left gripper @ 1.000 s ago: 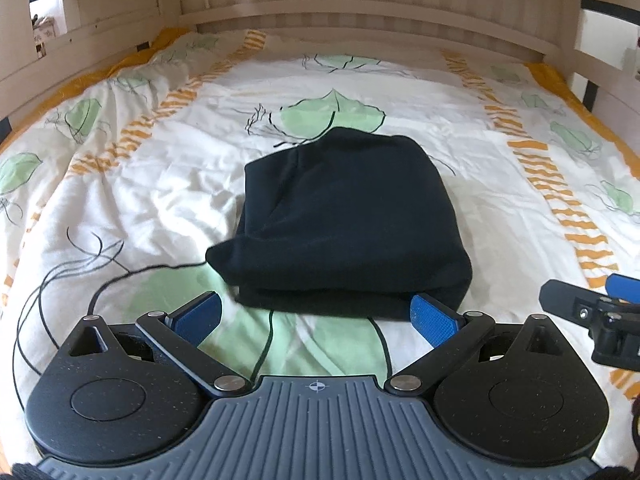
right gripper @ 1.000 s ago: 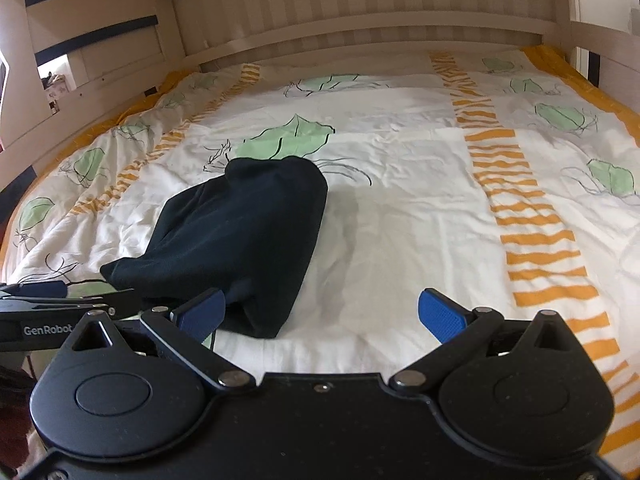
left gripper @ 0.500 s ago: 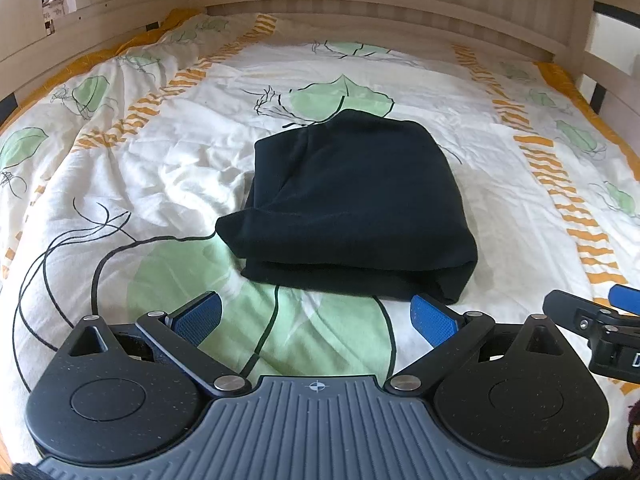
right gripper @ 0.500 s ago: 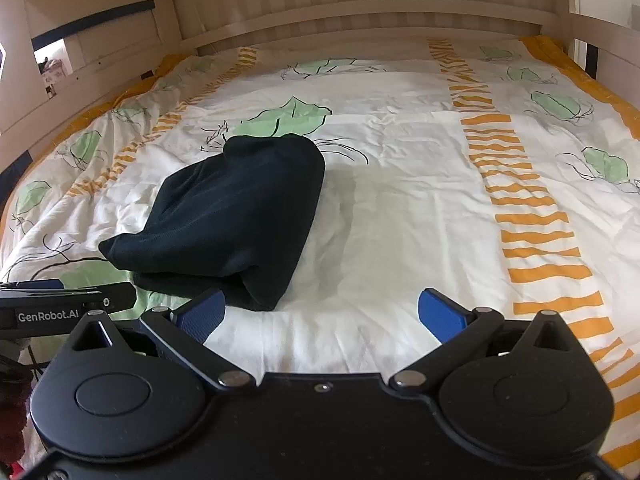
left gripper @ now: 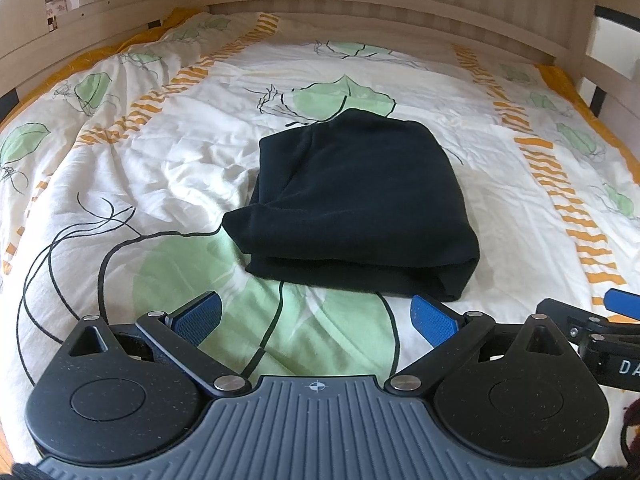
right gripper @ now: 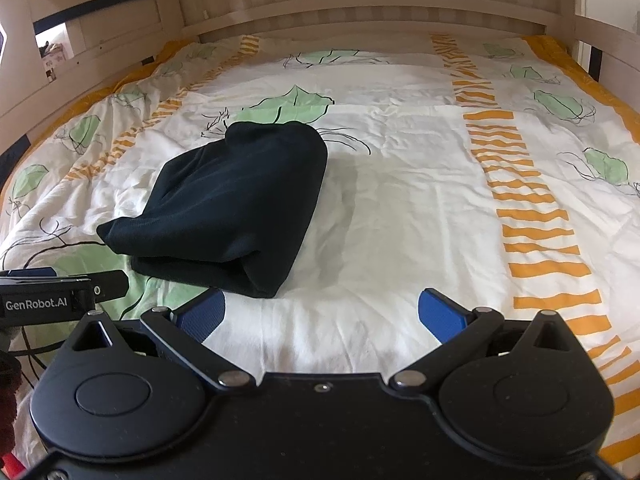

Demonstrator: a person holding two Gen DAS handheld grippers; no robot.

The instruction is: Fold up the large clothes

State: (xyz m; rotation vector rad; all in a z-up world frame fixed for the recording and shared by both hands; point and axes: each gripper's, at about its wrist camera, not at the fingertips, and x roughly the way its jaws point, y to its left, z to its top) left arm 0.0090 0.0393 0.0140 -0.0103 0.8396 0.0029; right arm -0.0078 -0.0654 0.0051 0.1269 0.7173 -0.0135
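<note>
Both tongs are backing away toward the foot of the bed: left gripper [left gripper: 316, 314] and right gripper [right gripper: 322, 314] hanging spread apart, holding nothing. Black garment [left gripper: 356, 208] is lying folded on the leaf-print quilt [left gripper: 160, 168], farther off than a second ago. Fold likely finished.
</note>
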